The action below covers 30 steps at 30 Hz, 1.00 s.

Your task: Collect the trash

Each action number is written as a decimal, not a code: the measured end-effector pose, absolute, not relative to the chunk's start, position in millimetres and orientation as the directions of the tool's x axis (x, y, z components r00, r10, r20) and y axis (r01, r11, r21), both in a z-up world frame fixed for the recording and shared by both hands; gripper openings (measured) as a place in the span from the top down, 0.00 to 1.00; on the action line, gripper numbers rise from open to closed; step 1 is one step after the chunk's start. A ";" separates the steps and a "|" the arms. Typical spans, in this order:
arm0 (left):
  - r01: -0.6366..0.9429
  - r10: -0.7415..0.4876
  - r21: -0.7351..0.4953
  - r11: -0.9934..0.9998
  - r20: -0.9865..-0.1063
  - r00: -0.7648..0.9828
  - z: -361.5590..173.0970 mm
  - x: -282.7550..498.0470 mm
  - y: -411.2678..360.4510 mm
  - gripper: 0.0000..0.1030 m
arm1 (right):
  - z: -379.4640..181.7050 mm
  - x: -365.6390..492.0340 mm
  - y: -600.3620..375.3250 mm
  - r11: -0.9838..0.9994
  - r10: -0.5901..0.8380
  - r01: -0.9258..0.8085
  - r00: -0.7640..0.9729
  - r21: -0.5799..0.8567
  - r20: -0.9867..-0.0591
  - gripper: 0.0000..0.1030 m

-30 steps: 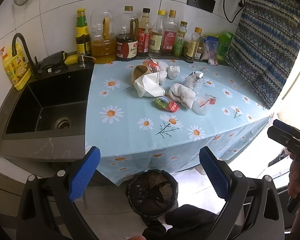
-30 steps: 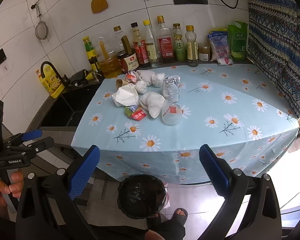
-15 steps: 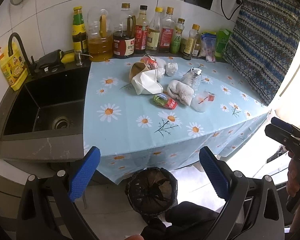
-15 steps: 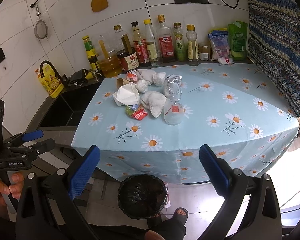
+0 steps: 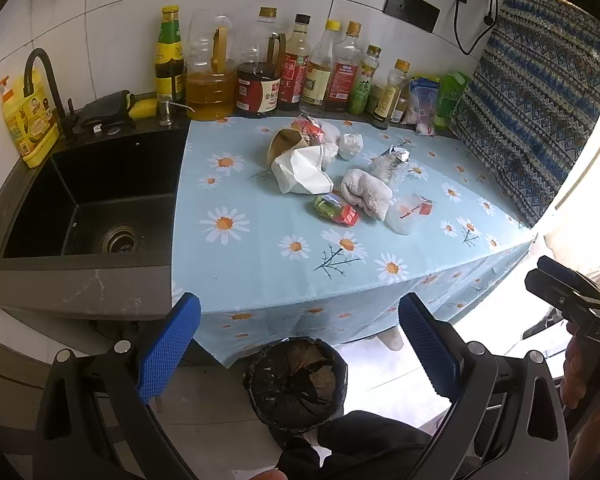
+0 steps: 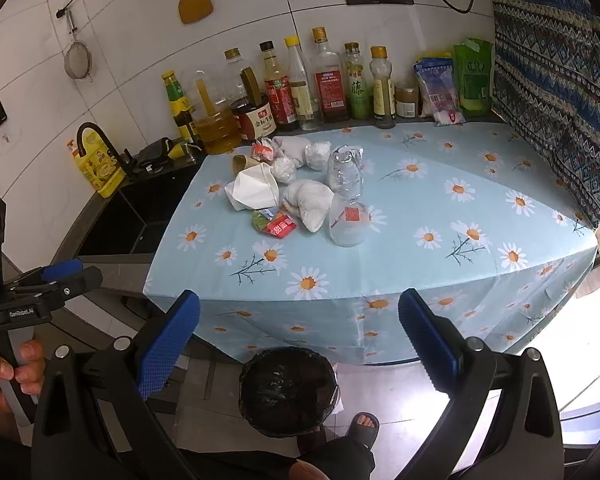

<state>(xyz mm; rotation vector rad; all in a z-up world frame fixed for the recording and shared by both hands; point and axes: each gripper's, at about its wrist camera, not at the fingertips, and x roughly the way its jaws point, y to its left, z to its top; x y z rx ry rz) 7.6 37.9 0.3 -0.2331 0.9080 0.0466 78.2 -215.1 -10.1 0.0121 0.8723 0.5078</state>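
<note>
The black sink (image 5: pixel 88 200) is sitting empty at far left, and the left hand-held gripper (image 5: pixel 298 344) is hanging with its blue pads spread wide, gripping nothing. Mid-worktop, on the daisy-print blue cloth (image 5: pixel 260 264), the trash is lying clustered: a crumpled white paper bag (image 5: pixel 300 172), a red-and-green snack wrapper (image 5: pixel 336 210), a wadded grey rag (image 5: pixel 366 194), a clear crushed plastic bottle (image 6: pixel 345 170). All are looking light and soft; the bottle is probably slippery, best pinched at its neck. The right hand-held gripper (image 6: pixel 298 346) is gaping too. Below, the black-lined bin (image 6: pixel 288 390) is waiting, its contents unreadable.
</note>
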 end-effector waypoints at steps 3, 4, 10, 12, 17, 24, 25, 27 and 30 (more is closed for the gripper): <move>-0.131 -0.068 -0.189 0.973 -0.782 0.620 1.5 8.4 41.2 0.06 | -10.2 79.0 -214.3 0.884 0.428 -0.414 0.533 0.216 -0.730 0.05; -0.130 -0.070 -0.190 0.973 -0.781 0.620 1.7 9.0 42.9 0.06 | -10.3 79.4 -214.3 0.886 0.425 -0.412 0.533 0.215 -0.731 0.05; -0.118 -0.105 -0.224 0.967 -0.778 0.619 2.4 12.8 47.8 0.07 | -10.2 82.8 -212.9 0.890 0.419 -0.401 0.534 0.217 -0.734 0.05; -0.111 -0.118 -0.236 0.965 -0.776 0.619 2.2 15.1 49.2 0.07 | -10.0 83.8 -212.8 0.894 0.412 -0.395 0.540 0.211 -0.734 0.05; -0.116 -0.131 -0.251 0.961 -0.784 0.607 -3.5 22.9 51.9 0.07 | -10.4 93.6 -212.0 0.896 0.411 -0.392 0.548 0.210 -0.729 0.05; -0.125 -0.133 -0.248 0.961 -0.806 0.578 -13.8 39.3 51.9 0.07 | -16.9 114.6 -203.4 0.883 0.420 -0.427 0.538 0.194 -0.730 0.05; -0.127 -0.136 -0.252 0.959 -0.808 0.573 -15.4 43.0 52.0 0.07 | -19.2 119.3 -202.3 0.880 0.426 -0.431 0.530 0.199 -0.733 0.05; -0.133 -0.146 -0.265 0.955 -0.810 0.567 -19.0 49.9 52.5 0.07 | -25.1 132.9 -200.4 0.874 0.432 -0.440 0.513 0.204 -0.742 0.05; -0.157 -0.149 -0.279 0.947 -0.817 0.557 -24.2 60.9 53.8 0.07 | -35.3 155.0 -197.7 0.866 0.436 -0.453 0.483 0.210 -0.759 0.05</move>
